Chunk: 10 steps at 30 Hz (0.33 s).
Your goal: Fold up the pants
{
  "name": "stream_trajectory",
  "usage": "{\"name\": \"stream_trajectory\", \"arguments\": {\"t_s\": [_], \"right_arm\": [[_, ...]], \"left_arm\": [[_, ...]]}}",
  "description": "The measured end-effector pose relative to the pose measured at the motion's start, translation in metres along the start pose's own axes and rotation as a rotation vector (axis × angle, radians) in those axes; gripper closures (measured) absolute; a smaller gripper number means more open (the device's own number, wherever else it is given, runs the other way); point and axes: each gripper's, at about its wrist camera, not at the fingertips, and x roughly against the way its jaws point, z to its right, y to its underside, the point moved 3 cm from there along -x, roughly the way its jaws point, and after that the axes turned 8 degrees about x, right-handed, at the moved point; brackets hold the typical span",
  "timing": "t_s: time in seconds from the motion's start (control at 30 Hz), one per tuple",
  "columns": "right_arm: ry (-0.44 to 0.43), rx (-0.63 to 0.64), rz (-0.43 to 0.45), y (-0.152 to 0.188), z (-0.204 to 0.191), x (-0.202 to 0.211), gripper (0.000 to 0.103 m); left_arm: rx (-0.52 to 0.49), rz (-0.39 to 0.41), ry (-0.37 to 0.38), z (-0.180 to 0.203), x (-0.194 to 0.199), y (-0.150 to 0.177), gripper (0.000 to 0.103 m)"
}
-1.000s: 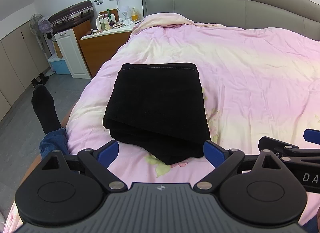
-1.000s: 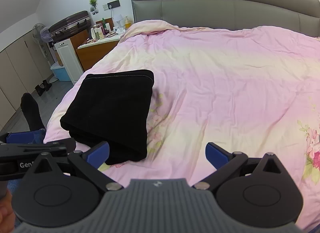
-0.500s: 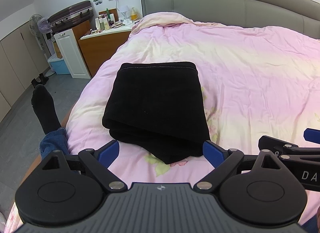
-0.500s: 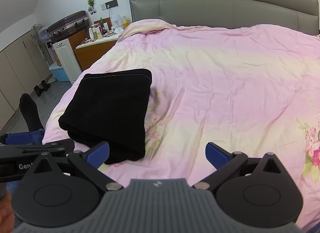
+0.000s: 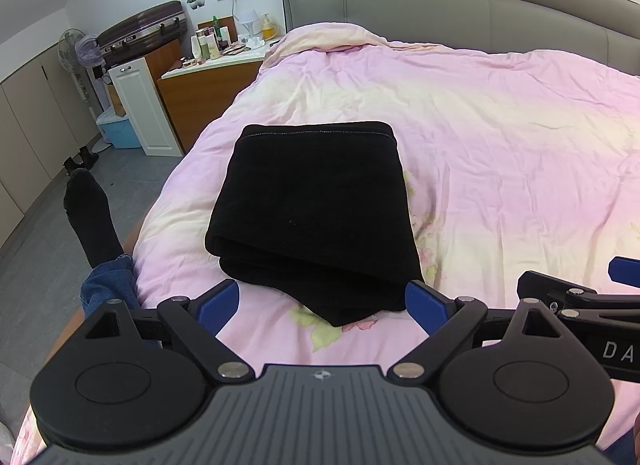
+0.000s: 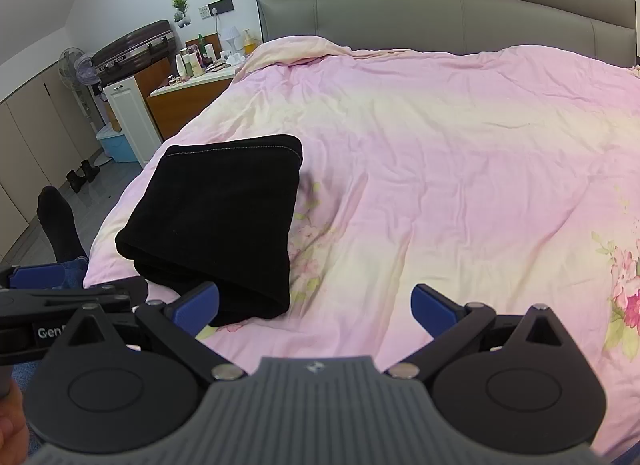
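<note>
Folded black pants (image 5: 312, 209) lie on the pink duvet (image 5: 500, 153); left tool (image 5: 322, 303) at 6 o'clock and right tool (image 6: 314, 305) both spread, empty.

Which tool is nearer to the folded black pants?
Left. The left tool sits open right before the pants, centred on them. The right tool, also open, is off to their right.

1. I see black pants (image 5: 312, 205), all one dark colour.
2. The bedspread (image 5: 500, 137) under them is pink with pale yellow patches and pink flowers with green leaves.
3. My left gripper (image 5: 322, 307) and right gripper (image 6: 314, 305) are black with blue fingertips (image 5: 218, 303).
4. The headboard (image 6: 440, 13) is grey.
5. The nightstand (image 5: 200, 93) is brown with a white top.
6. The storage bin (image 5: 116, 133) is light blue.
</note>
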Motion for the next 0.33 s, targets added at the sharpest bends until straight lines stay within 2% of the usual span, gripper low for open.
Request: {"name": "stream_trajectory", "arguments": {"t_s": [0.33], "right_arm": [[0.003,-0.003,-0.002,0.0012,0.0004,-0.0004,0.005]], "left_arm": [[-0.007,-0.004,0.008,-0.0027,-0.0013,0.0016,0.000]]}}
